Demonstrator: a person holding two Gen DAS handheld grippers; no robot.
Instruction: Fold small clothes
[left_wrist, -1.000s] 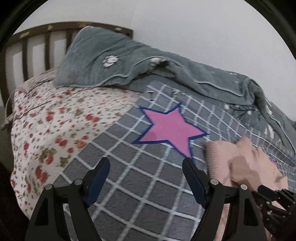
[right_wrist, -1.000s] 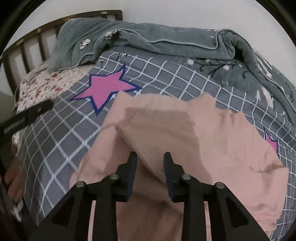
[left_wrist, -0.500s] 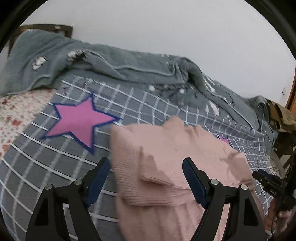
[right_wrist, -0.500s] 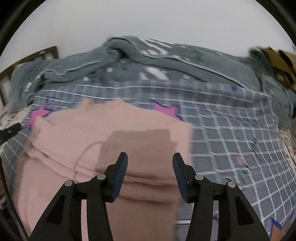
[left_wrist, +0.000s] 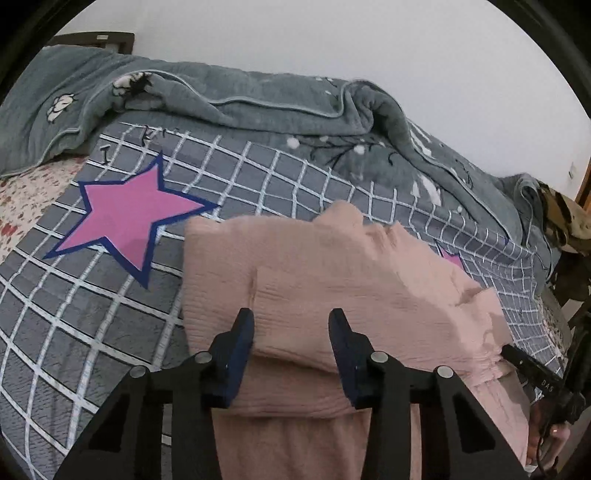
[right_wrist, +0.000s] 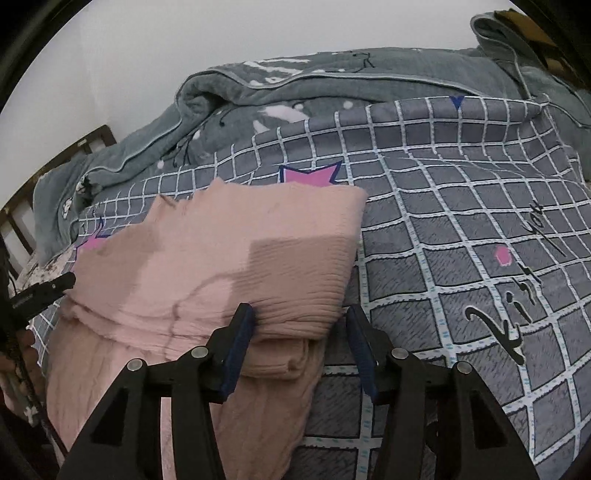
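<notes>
I am holding my left claw (left_wrist: 291, 347) over the near fold of the pink garment (left_wrist: 332, 280), which is lying folded on the grey checked bedspread (left_wrist: 110, 332) of the bed, its lower layer trailing toward me over the edge. The jaws of this claw have just been closing; the fold's edge is sitting between them, but I cannot tell whether the pads are pressing the cloth. My right claw (right_wrist: 299, 343) is straddling the garment's right-hand corner (right_wrist: 303, 317); its jaws have just been opening, the left pad is touching the cloth and the right pad is standing clear of it, so that claw is released. A pink star (left_wrist: 129, 218) is showing on the bedspread just left of the garment. A rumpled grey-green blanket (left_wrist: 258, 107) is lying along the far side, against the white wall (left_wrist: 332, 37).
</notes>
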